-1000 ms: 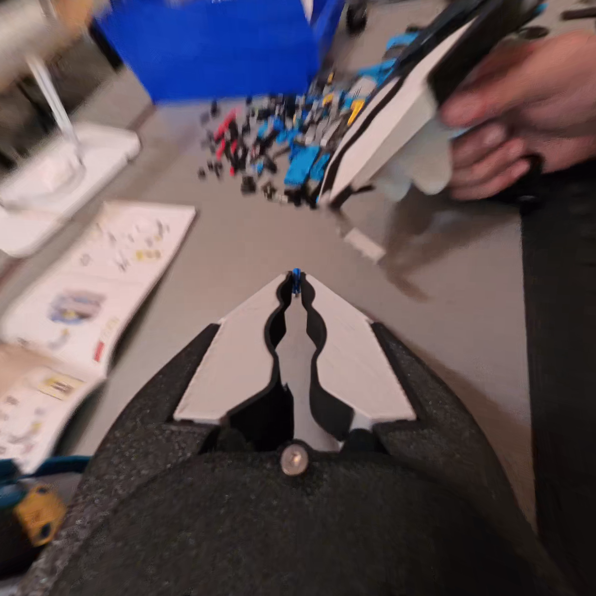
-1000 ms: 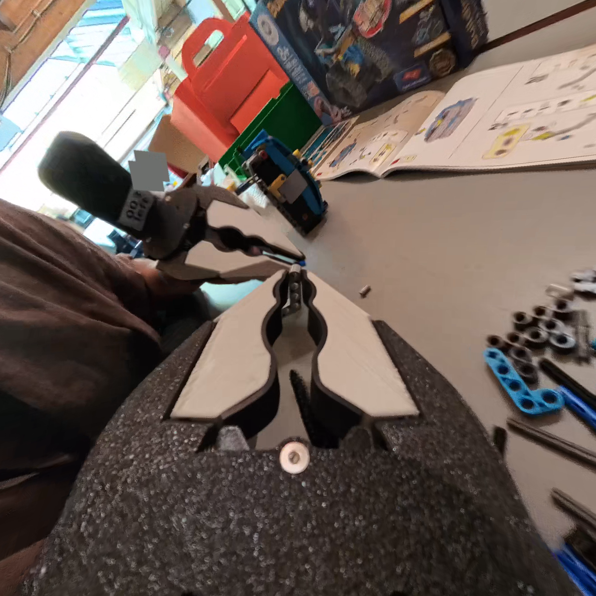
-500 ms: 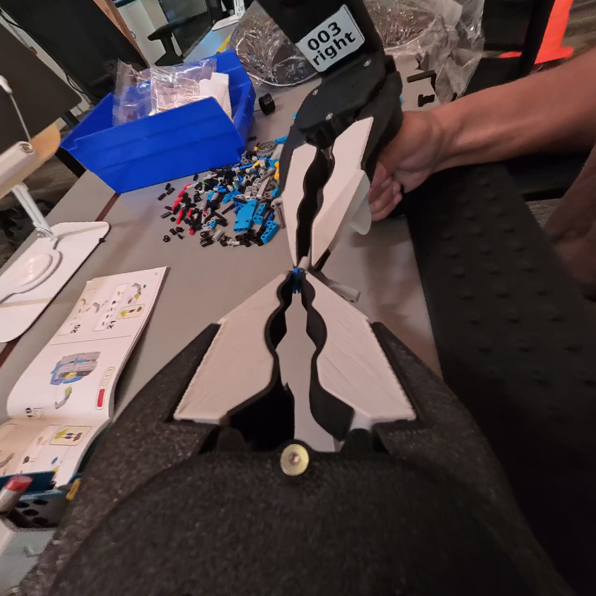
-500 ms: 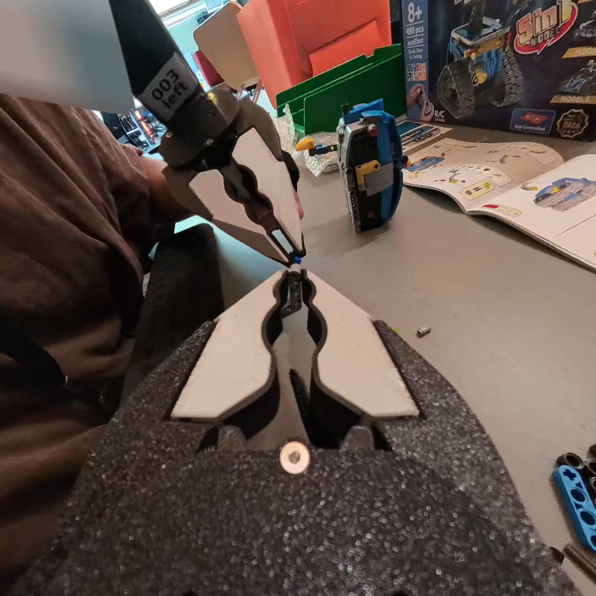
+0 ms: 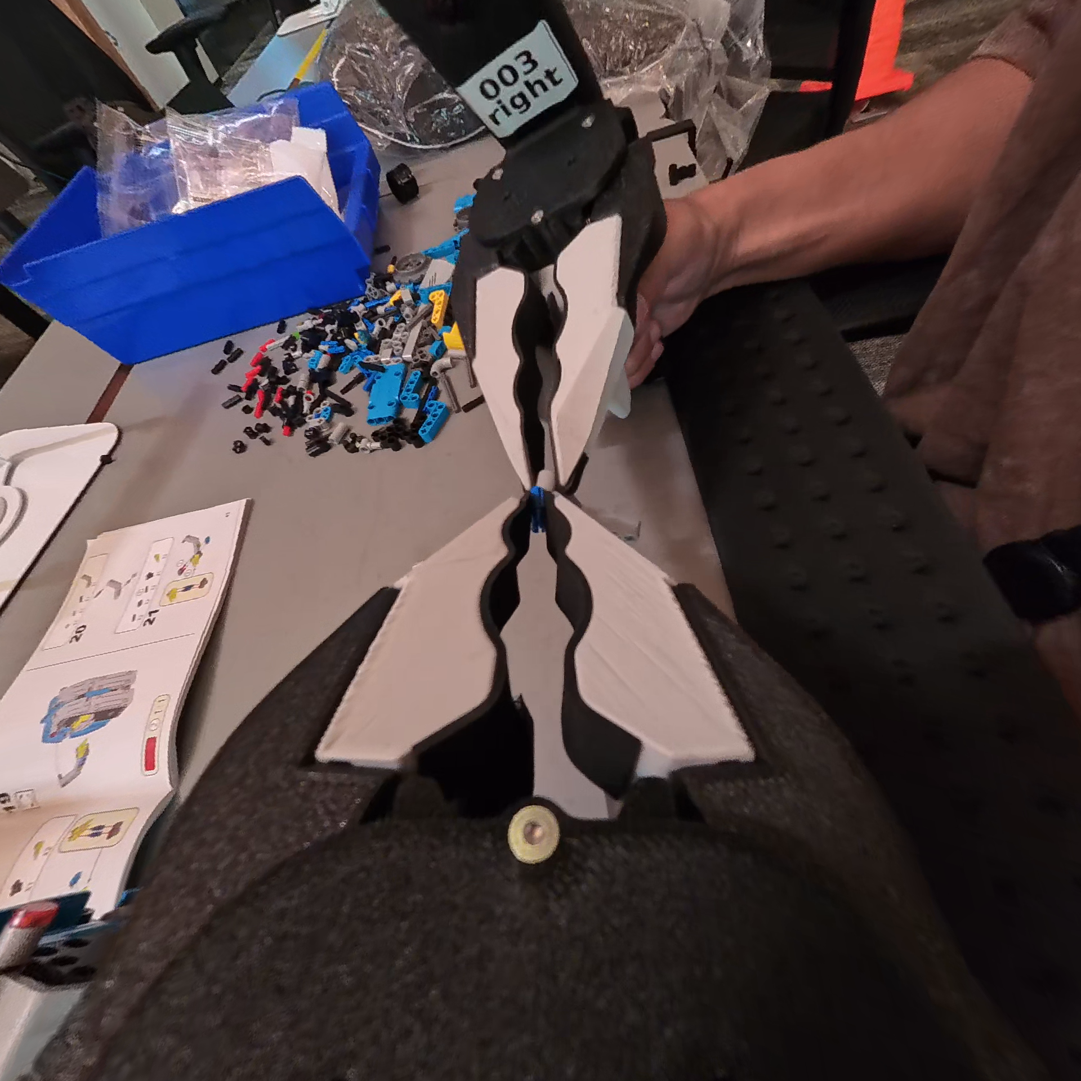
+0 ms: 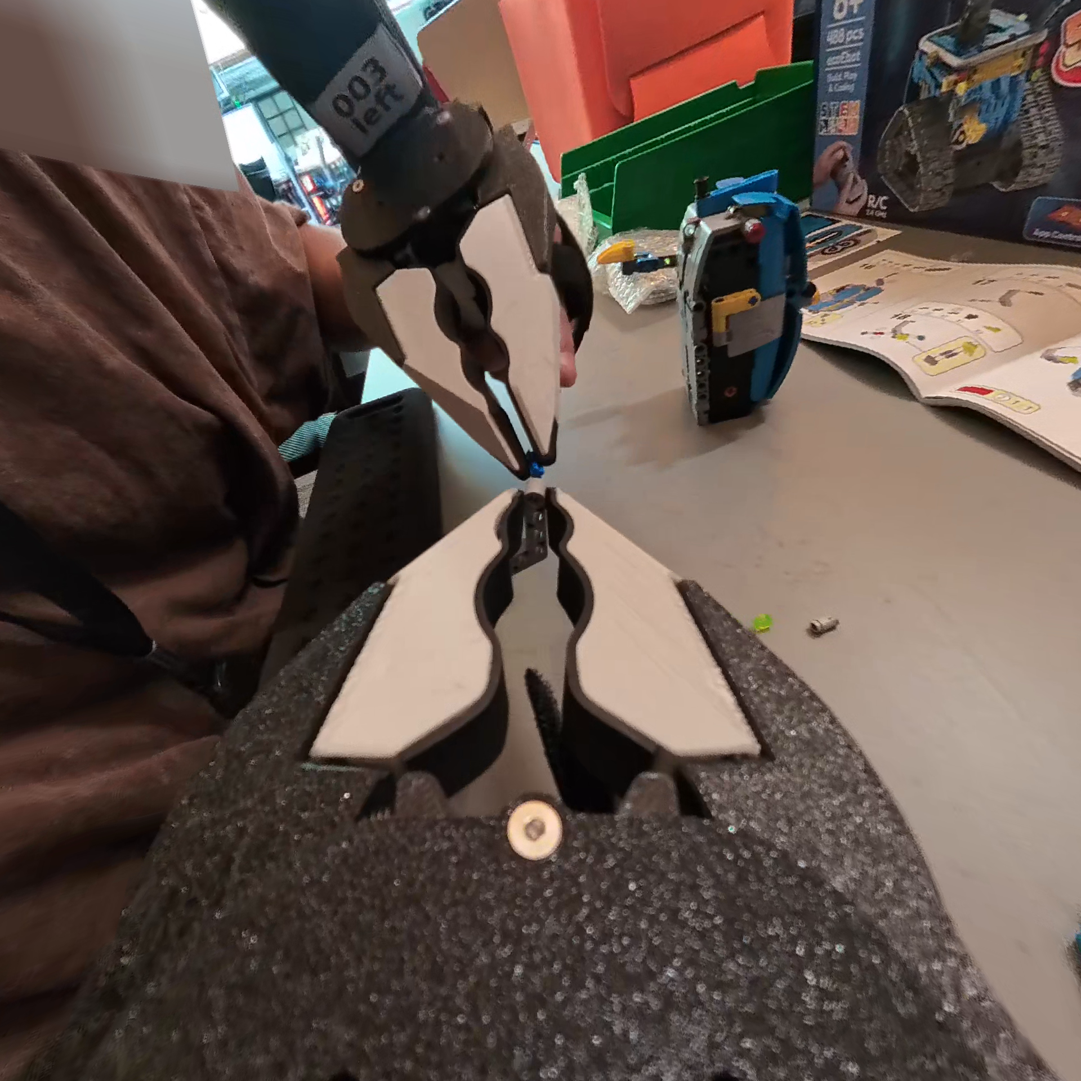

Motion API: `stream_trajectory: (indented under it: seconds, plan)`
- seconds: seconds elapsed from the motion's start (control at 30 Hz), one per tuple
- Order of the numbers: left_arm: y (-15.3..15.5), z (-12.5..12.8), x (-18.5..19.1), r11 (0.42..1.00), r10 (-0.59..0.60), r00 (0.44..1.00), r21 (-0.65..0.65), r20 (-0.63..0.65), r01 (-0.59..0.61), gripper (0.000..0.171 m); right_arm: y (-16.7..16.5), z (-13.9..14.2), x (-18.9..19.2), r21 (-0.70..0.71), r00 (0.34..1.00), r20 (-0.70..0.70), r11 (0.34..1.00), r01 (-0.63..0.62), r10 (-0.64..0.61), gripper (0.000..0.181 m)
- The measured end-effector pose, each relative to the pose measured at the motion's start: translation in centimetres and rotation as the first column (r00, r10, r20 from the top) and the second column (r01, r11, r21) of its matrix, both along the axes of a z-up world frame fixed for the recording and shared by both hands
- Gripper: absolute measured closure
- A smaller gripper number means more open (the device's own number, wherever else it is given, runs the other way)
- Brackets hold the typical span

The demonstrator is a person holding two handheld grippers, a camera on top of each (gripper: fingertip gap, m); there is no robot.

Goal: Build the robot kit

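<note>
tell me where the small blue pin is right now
The small blue pin is pinched at the tip of the left claw, held above the grey table tip to tip with the right claw, which grips a dark grey beam.

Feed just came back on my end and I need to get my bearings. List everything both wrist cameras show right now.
Blue pin: one, blue, pinched at the left gripper's tips.
Beam: one, dark, holed, pinched at the right gripper's tips, facing the pin.
Loose parts pile: many, blue, black, red, grey, on the table before the bin.
Bin: one, blue, holding clear bags.
Instruction booklet: one, open, table left.
Partly built model: one, blue and black, upright.
Kit box: one, dark, behind the model.
Green tray: one, far side.
Table: grey.
Left gripper: shut on the pin.
Right gripper: shut on the beam.
</note>
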State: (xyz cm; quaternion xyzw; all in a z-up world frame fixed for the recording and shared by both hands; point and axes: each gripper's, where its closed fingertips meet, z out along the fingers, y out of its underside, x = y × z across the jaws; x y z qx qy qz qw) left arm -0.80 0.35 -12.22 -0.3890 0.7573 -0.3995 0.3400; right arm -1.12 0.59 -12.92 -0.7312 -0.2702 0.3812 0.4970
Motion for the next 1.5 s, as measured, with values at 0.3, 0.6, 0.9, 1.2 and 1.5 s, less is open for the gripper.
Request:
stream_trajectory:
  seconds: [0.3,0.6,0.9,1.2,1.5]
  plan:
    - [-0.6,0.5,-0.3,0.987,-0.049,0.998,0.157,0.042,0.042,0.168,-0.5,1.0,-0.4,-0.067,0.989,-0.136,0.995,-0.071,0.062,0.174]
    - [-1.6,0.9,-0.4,0.981,-0.085,0.995,0.181,0.043,0.076,0.168,-1.5,1.3,-0.8,-0.144,0.962,-0.240,0.975,-0.171,0.133,0.174]
    - [-1.6,-1.3,-1.1,0.915,-0.140,0.979,0.358,-0.145,0.184,0.169,-1.5,-0.9,-1.5,-0.135,0.992,-0.025,0.982,-0.129,0.127,0.175]
    - [1.3,-4.8,-1.3,0.975,-0.010,0.982,0.218,-0.190,0.052,0.168,-0.6,-6.6,0.3,-0.185,0.940,0.333,0.983,-0.007,0.070,0.173]
    - [0.9,-9.8,-3.2,0.993,0.045,0.948,0.119,-0.314,-0.008,0.168,-1.3,-9.0,1.8,-0.264,0.914,0.391,0.964,0.005,0.102,0.173]
